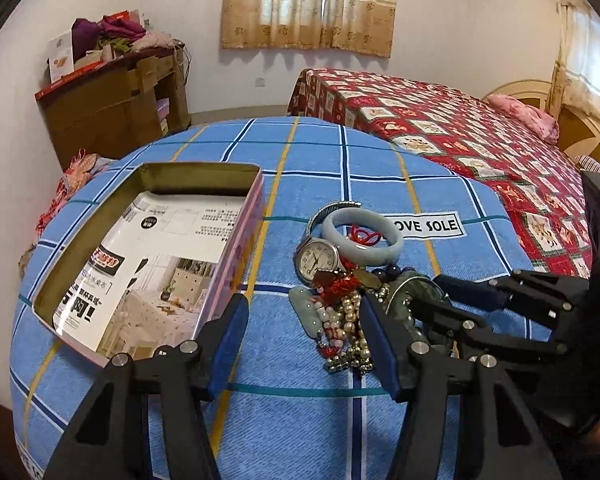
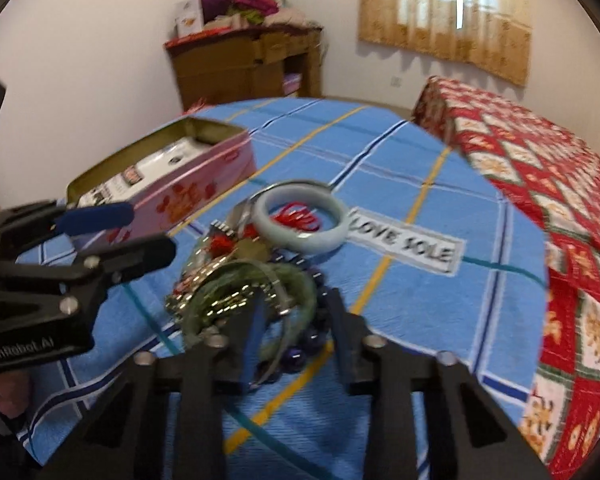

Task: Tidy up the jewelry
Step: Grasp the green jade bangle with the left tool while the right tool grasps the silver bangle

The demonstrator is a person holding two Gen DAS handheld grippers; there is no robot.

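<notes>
A heap of jewelry lies on the blue checked cloth (image 1: 340,160): a wristwatch (image 1: 318,259), a pale jade bangle (image 1: 362,236), a pearl strand (image 1: 350,320), a green bangle (image 2: 260,300) and dark beads (image 2: 304,344). An open pink tin (image 1: 148,256) lined with a printed leaflet stands to the left. My left gripper (image 1: 304,344) is open and empty just before the heap. My right gripper (image 2: 296,312) is open, its fingers astride the green bangle's near rim. It also shows in the left wrist view (image 1: 452,300).
A bed with a red patterned quilt (image 1: 480,132) stands to the right. A wooden cabinet (image 1: 112,108) piled with boxes and clothes stands at the back left wall. A "LOVE SOLE" label (image 1: 424,226) lies on the cloth.
</notes>
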